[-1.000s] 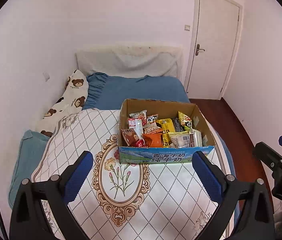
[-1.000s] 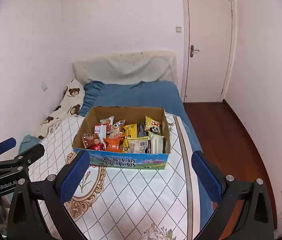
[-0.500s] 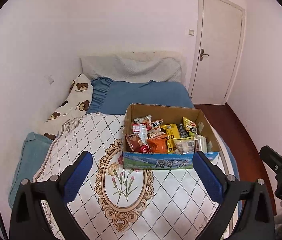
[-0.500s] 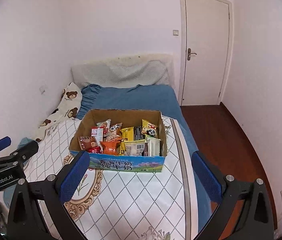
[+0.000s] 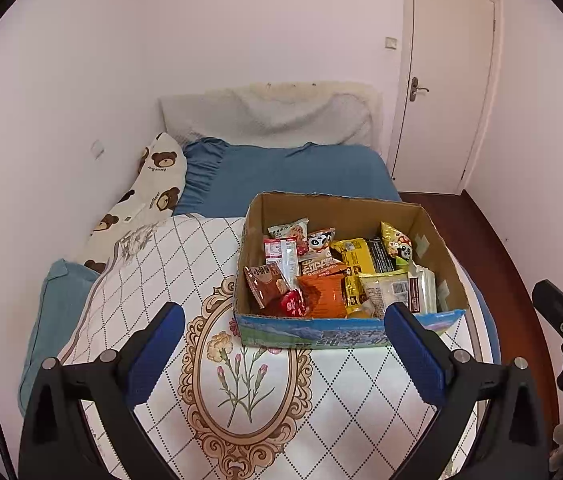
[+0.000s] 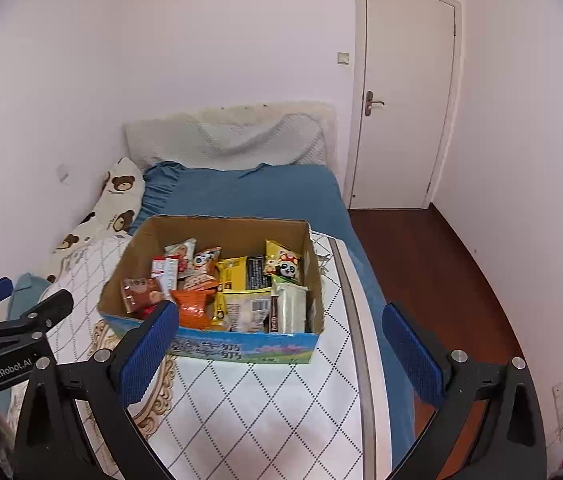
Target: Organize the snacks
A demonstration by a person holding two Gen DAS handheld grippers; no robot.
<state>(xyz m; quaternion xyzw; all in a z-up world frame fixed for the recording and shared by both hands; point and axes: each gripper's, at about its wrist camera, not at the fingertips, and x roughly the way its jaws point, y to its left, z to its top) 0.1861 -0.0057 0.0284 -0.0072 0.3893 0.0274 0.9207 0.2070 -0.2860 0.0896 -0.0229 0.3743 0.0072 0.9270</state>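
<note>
Both grippers hang with jaws spread wide and nothing between the blue pads. The left gripper is raised above the patterned quilt, short of the cardboard box. The right gripper sits likewise above the quilt's right side, its left pad overlapping the box's near corner in view only; I see no contact.

Beyond the fingers, the box stands on the quilt near the bed's right edge, open at the top. All the snacks I can see lie inside it: about 12 packets, some upright, some leaning, loosely packed in 2 rough rows. None shows on the quilt or the blue sheet.

As a judgement, this fits 2 stages: packets gathered and the sorting finished, or a jumbled box awaiting rearrangement. The pictures do not settle which.
</note>
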